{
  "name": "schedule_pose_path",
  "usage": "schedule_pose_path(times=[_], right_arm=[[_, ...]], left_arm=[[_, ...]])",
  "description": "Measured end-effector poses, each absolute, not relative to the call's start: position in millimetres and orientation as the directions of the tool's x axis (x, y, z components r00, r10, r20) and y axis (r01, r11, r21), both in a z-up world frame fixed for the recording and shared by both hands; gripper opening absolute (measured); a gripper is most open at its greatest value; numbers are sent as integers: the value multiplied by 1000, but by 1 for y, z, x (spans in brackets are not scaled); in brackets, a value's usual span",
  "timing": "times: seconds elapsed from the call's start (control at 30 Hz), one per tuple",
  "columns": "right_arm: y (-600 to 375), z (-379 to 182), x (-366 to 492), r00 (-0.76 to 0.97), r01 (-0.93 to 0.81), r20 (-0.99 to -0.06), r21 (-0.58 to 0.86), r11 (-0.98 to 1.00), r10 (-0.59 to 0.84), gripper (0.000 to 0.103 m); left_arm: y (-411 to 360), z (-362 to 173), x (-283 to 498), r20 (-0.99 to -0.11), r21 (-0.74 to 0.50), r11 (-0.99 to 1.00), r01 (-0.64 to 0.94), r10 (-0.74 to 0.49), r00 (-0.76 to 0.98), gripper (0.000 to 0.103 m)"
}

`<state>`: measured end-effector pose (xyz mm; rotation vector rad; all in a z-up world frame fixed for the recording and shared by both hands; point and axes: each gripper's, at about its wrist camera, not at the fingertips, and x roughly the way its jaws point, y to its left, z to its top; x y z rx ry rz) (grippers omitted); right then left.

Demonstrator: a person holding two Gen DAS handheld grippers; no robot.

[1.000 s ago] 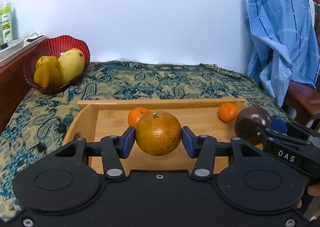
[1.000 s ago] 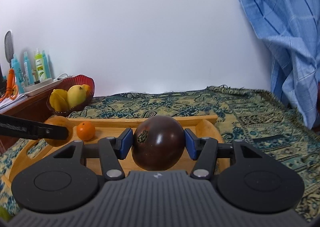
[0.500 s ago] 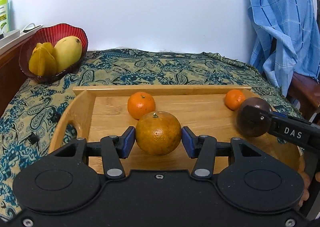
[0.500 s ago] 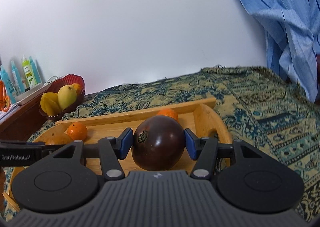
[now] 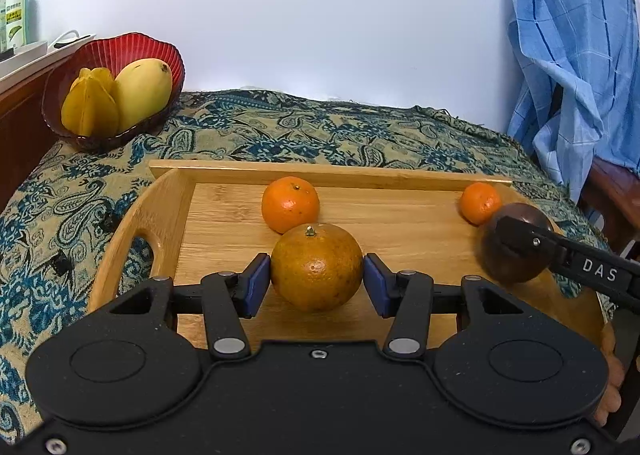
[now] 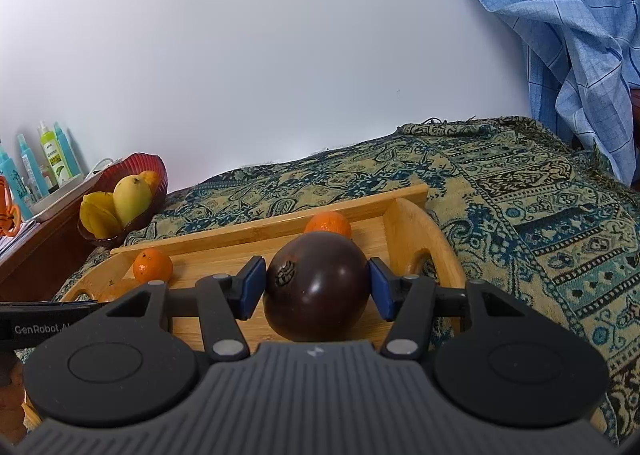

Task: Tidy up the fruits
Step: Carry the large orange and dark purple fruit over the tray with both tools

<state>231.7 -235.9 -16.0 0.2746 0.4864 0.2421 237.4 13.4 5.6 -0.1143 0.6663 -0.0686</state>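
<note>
My left gripper [image 5: 317,279] is shut on a brownish orange [image 5: 316,267], held low over the wooden tray [image 5: 168,207]. My right gripper [image 6: 317,287] is shut on a dark purple round fruit [image 6: 316,291] over the tray's right end [image 6: 408,223]; that fruit also shows in the left wrist view [image 5: 516,247]. Two small tangerines lie in the tray: one [image 5: 290,203] just beyond the orange, one [image 5: 479,202] near the right end. They also show in the right wrist view, at the left [image 6: 153,265] and behind the purple fruit [image 6: 329,223].
A red bowl [image 5: 116,51] with a mango [image 5: 143,87] and a starfruit [image 5: 91,103] stands at the back left on the patterned cloth [image 5: 320,127]. Bottles [image 6: 52,155] stand on a side shelf. A blue shirt [image 5: 580,55] hangs at the right.
Both grippers have moved forward and down over the tray with their fruits still held. The tray and tangerines look closer and lower in both views.
</note>
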Motion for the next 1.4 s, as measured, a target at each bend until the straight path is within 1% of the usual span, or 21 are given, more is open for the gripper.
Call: schedule_pose_path(times=[0.17,0.23,0.3,0.4,0.73,1.4], right_arm=[[-236,-16,234,857,-154,-430,316,936,286,59],[-235,-16,234,857,-152,-431,317,936,284,59],[-235,-16,234,856,-153,-430,316,936,285,59],[-236,-16,234,856,-155,-430,316,936,287,59],[-236,-16,234,856,-157,-429,316,936,288,59],[-235,-16,230,859,-160,-427,299,941,282,60]], left_arm=[[14,11,242,-597,-137,990,35,-110,794,48],[13,13,243,-591,-123,992,34,-101,800,48],[11,11,243,-596,-103,994,29,-85,799,48],[12,7,246,-615,-110,994,21,-84,784,48],[12,4,245,-609,-92,995,25,-76,790,49],[13,5,245,-615,-102,994,29,-86,784,51]])
